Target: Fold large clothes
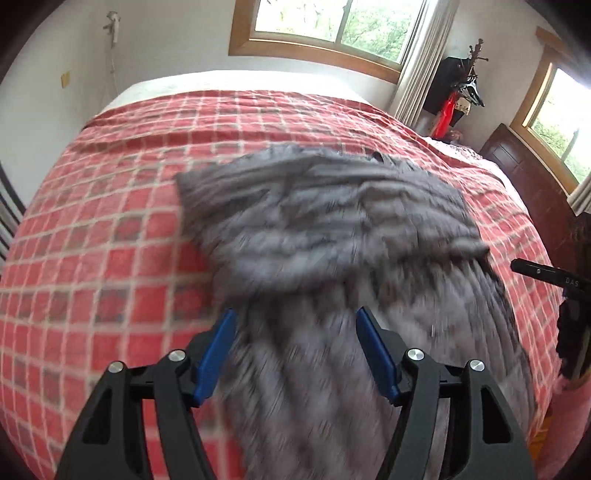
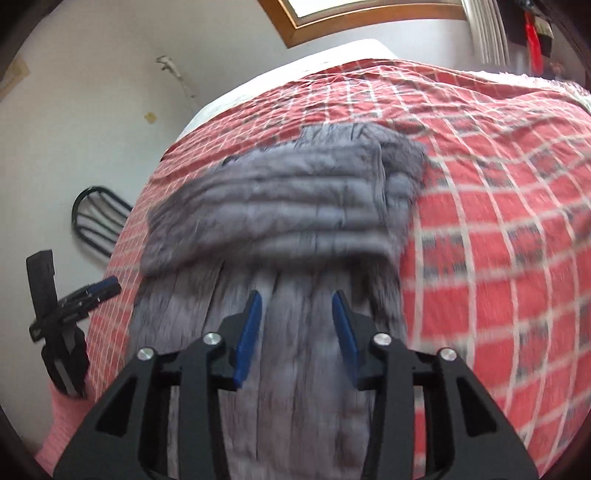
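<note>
A grey crinkled garment (image 1: 332, 236) lies on the bed with a red checked cover (image 1: 110, 229). Its far part is folded back over the near part. My left gripper (image 1: 297, 317) is open and empty above the garment's near part, the blue pads wide apart. My right gripper (image 2: 297, 299) is also open and empty above the same garment (image 2: 288, 206), near its fold edge. The right gripper shows at the right edge of the left wrist view (image 1: 569, 317); the left gripper shows at the left edge of the right wrist view (image 2: 74, 299). Both views are motion-blurred.
The red checked cover (image 2: 498, 229) spreads wide around the garment. A white wall and a wood-framed window (image 1: 332, 26) stand behind the bed. A coat stand (image 1: 461, 88) and dark wooden furniture (image 1: 517, 162) are at the right. A dark metal rack (image 2: 96, 221) is beside the bed.
</note>
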`<state>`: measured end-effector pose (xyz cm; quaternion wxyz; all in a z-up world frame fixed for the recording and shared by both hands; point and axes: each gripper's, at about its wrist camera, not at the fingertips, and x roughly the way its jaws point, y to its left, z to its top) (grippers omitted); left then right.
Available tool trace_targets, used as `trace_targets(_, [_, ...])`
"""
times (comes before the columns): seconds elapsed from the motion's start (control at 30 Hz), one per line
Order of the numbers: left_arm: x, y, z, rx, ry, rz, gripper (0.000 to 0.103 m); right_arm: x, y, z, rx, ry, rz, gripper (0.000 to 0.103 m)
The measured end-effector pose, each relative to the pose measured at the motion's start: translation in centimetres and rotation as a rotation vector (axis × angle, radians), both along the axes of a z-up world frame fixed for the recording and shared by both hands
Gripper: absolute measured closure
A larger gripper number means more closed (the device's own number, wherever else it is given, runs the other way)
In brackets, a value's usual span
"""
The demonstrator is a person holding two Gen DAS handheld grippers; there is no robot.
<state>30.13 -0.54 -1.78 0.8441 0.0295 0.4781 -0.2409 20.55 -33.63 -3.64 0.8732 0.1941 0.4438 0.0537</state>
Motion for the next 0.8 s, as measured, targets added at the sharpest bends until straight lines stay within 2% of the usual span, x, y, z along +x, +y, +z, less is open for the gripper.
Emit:
trace_targets(0.1, [-4.8,4.9,-0.4,-0.001,0.019,0.01,0.03,-6.5,0.4,-0.9,-0.009,-0.009,0.014,0.056])
trace_targets(0.23, [-10.8,9.6,-1.4,-0.02,0.042,0.028,0.027,-13.6,0.4,-2.0,-0.004,-0.023,0.003,0.038])
trace_targets(0.37, [-14.5,12.3,-2.9,-0.103,0.103,0.047,0.025,-18.8,0.6,-3.3,-0.031,-0.013,-0.028,0.031])
trace_targets(0.43, [-15.8,13.0,-3.8,-0.148,0.132,0.051,0.024,-20.8,0.6,-4.2,-0.024,-0.003,-0.038,0.03])
trace_targets(0.57, [-16.8,12.7,-5.6,-0.182,0.184,0.06,0.024,-23.4,-0.2,-5.9,0.004,0.021,-0.078,0.029])
trace_targets(0.7, [-17.2,12.2,-6.9,-0.215,0.222,0.075,0.024,-24.2,-1.4,-7.6,0.053,0.041,-0.102,0.028])
trace_targets(0.8, [-17.4,11.7,-7.5,-0.212,0.216,0.103,0.024,-24.1,-1.9,-8.4,0.09,0.036,-0.106,0.027])
